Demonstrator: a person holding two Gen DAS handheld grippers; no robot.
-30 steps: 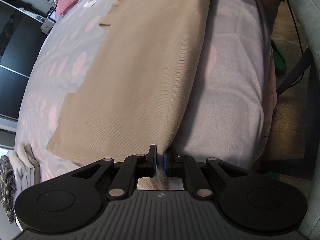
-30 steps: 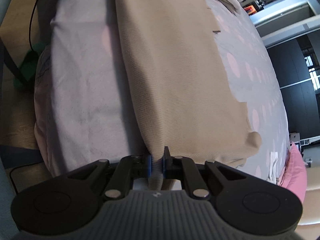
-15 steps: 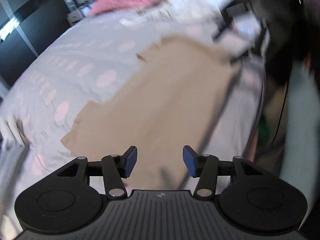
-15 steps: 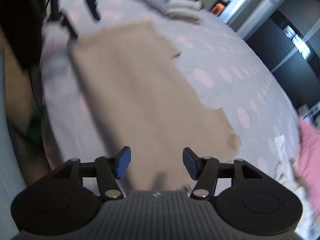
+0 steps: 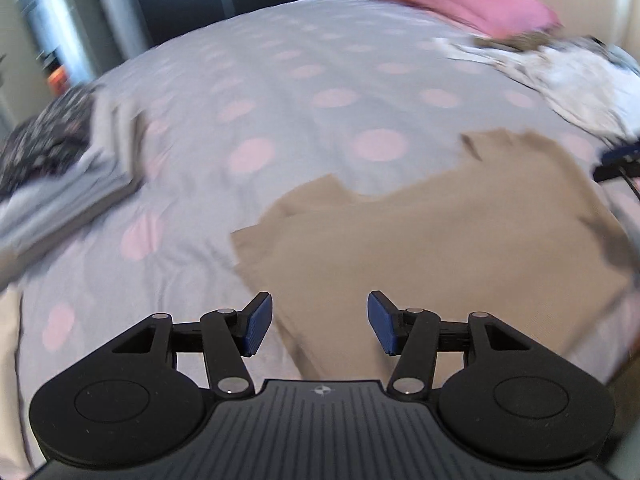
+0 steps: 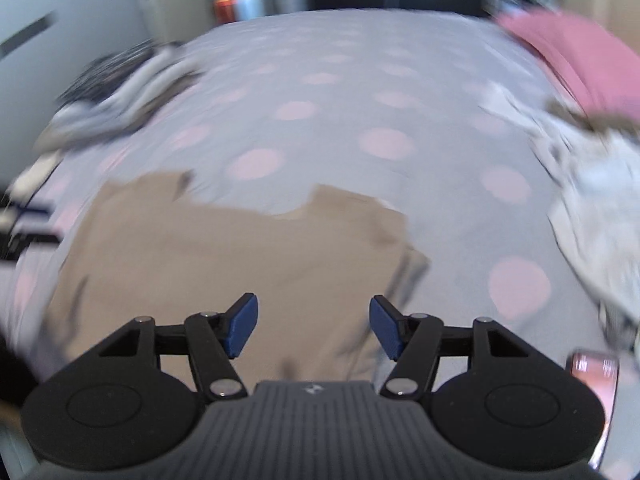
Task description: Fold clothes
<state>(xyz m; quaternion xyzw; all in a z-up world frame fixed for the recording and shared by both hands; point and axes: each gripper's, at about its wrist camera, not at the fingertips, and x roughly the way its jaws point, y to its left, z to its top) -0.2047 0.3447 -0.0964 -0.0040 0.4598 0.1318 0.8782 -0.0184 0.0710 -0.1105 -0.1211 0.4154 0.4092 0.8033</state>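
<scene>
Flatly, ribbed tan garment (image 5: 440, 240) (notched edge)

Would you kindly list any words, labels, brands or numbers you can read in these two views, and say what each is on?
No readable words or numbers in either view.
Left hand-held gripper: a small emblem on its body, no letters.
Right hand-held gripper: the same kind of emblem, blurred.
Tan garment: no visible label.
Orange item in the background: too blurred to read.

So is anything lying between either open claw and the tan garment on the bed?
Nothing visible does. The left claw and right claw both hang open directly over the tan garment. The folded stack and the crumpled pale clothes lie well off to the sides.
</scene>
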